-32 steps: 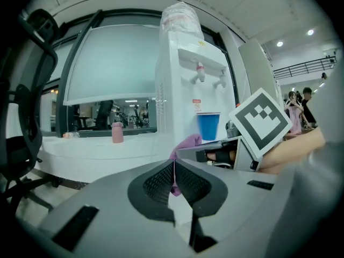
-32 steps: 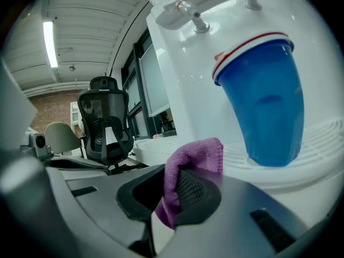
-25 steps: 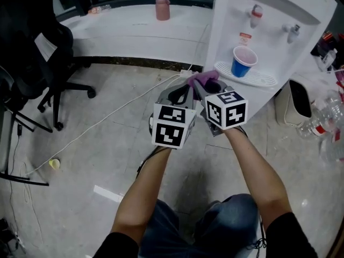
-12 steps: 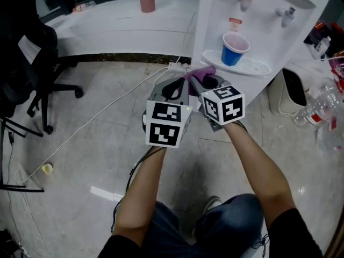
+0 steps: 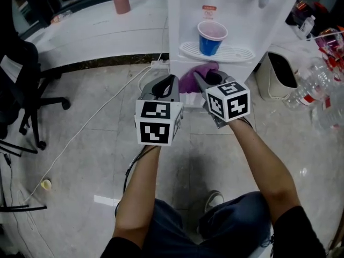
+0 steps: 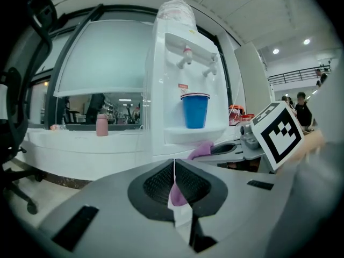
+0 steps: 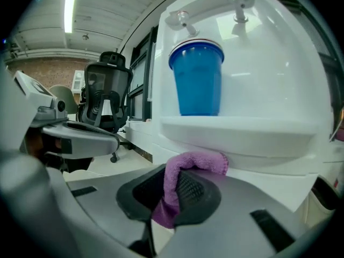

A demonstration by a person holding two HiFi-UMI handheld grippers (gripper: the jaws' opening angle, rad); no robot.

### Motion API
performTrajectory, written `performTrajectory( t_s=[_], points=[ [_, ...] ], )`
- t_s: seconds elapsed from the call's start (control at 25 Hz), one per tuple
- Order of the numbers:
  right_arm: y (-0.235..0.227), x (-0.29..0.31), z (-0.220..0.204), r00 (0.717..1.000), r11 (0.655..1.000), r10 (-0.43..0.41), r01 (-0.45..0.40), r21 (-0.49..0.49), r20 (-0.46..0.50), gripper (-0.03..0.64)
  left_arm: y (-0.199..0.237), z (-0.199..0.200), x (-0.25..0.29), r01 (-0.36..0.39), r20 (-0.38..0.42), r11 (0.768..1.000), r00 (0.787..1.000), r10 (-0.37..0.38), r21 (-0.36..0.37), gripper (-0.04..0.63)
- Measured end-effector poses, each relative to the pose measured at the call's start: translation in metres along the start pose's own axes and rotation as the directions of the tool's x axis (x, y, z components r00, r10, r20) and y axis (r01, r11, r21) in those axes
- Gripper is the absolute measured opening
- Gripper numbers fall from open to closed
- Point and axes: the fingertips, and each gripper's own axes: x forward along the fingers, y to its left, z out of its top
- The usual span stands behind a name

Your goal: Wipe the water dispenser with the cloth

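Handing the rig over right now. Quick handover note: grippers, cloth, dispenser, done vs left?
Left gripper: shut, a sliver of the purple cloth between its jaws.
Right gripper: shut on a fold of the cloth.
Cloth held by the water dispenser front, just under the drip tray; contact unclear.
Blue cup stands on the tray.
Done: cloth in grip. Left: the wiping, as far as shows.

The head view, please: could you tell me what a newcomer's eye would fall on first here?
The blue cup stands out on the drip tray of the white water dispenser at top centre. Just below it, a purple cloth is pinched by both the left gripper and the right gripper, whose black-and-white marker cubes fill the middle of the view.
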Motion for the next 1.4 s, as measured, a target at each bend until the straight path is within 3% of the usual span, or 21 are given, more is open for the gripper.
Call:
performTrajectory(
  t_s=[0.48, 0.96, 1.16, 1.28, 1.4],
  points=[
    [-0.081, -0.047, -0.023, 0.987, 0.988, -0.156, 0.156, 0.006, -0.035, 0.041, -0.023, 0.001, 0.022, 0.049, 0.01, 0.999, 0.999, -0.048, -0.018, 0.028],
    [-0.145, -0.093, -0.044, 0.952, 0.955, -0.295, 0.295, -0.01, -0.079, 0.041, -0.036, -0.003, 0.034, 0.076, 0.0, 0.997, 0.997, -0.076, -0.019, 0.029],
    [-0.138, -0.094, -0.041, 0.956, 0.959, -0.282, 0.28, -0.04, -0.086, 0.041, -0.038, -0.008, 0.036, 0.085, -0.005, 0.996, 0.996, -0.085, -0.017, 0.029],
    [-0.113, -0.092, -0.03, 0.973, 0.974, -0.222, 0.219, -0.056, -0.062, 0.041, -0.035, -0.011, 0.035, 0.085, -0.01, 0.996, 0.996, -0.085, -0.014, 0.028],
    [-0.083, -0.09, -0.023, 0.99, 0.99, -0.143, 0.143, -0.003, -0.017, 0.041, -0.031, -0.018, 0.031, 0.081, -0.019, 0.997, 0.997, -0.081, -0.006, 0.028]
  ],
)
